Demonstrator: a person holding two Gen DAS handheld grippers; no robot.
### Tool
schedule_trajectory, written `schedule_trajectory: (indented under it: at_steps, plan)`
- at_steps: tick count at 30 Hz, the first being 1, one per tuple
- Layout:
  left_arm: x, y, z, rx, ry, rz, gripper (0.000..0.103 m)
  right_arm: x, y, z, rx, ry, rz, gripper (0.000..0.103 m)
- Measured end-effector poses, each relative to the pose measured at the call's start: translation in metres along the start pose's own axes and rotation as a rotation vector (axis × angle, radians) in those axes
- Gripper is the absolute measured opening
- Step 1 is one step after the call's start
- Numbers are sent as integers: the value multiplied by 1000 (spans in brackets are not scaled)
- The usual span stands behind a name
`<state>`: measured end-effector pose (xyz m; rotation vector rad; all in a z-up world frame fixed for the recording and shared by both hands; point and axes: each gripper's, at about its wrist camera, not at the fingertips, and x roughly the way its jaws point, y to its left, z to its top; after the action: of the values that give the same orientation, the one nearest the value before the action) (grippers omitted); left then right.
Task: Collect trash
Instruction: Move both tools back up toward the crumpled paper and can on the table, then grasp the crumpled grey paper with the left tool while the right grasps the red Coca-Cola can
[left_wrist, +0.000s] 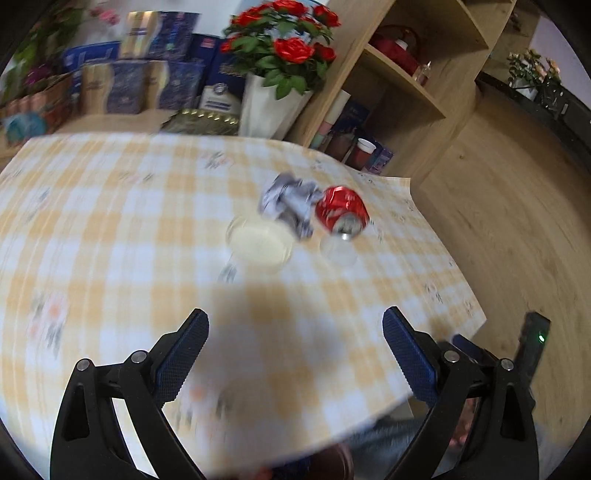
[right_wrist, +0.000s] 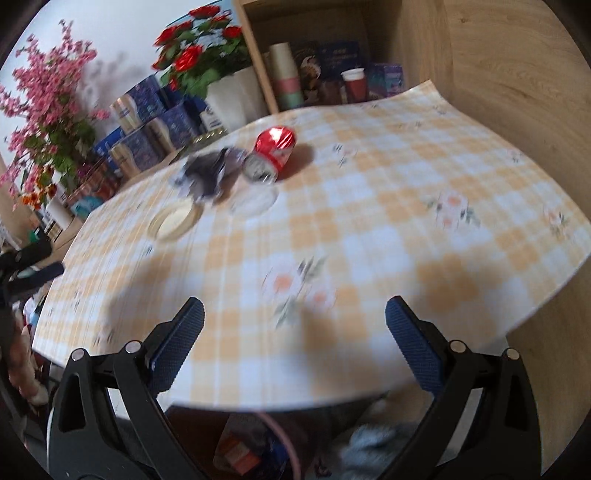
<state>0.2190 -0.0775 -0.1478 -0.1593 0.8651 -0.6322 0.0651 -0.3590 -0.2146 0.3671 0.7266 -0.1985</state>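
A crushed red can (left_wrist: 341, 212) (right_wrist: 273, 149) lies on the yellow checked tablecloth (left_wrist: 110, 236) (right_wrist: 388, 206), touching a crumpled grey-white paper wad (left_wrist: 290, 203) (right_wrist: 208, 171). In front of them sit a clear shallow dish (left_wrist: 260, 245) (right_wrist: 173, 221) and a clear lid or cup (left_wrist: 338, 251) (right_wrist: 256, 201). My left gripper (left_wrist: 295, 325) hovers open over the near part of the table, well short of the trash. My right gripper (right_wrist: 294, 315) is also open and empty, near the table's front edge. Both views are blurred.
Red roses in a white pot (left_wrist: 280, 74) (right_wrist: 221, 85), blue boxes (left_wrist: 155, 85) and pink flowers (right_wrist: 51, 110) stand behind the table. A wooden shelf unit (left_wrist: 399, 92) (right_wrist: 332, 48) with cups is at the back right. The other gripper (left_wrist: 532, 350) (right_wrist: 22, 266) shows at each view's edge.
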Motion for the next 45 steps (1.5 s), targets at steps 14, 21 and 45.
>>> schedule_trajectory:
  at_steps: [14, 21, 45]
  plan:
    - [189, -12, 109, 133, 150, 148, 83, 43, -44, 65, -14, 6, -29, 97]
    - [212, 0, 112, 103, 186, 111, 34, 67, -47, 89, -22, 34, 40, 97]
    - [22, 46, 106, -22, -203, 2, 16, 234, 7, 190, 10, 242, 149, 75]
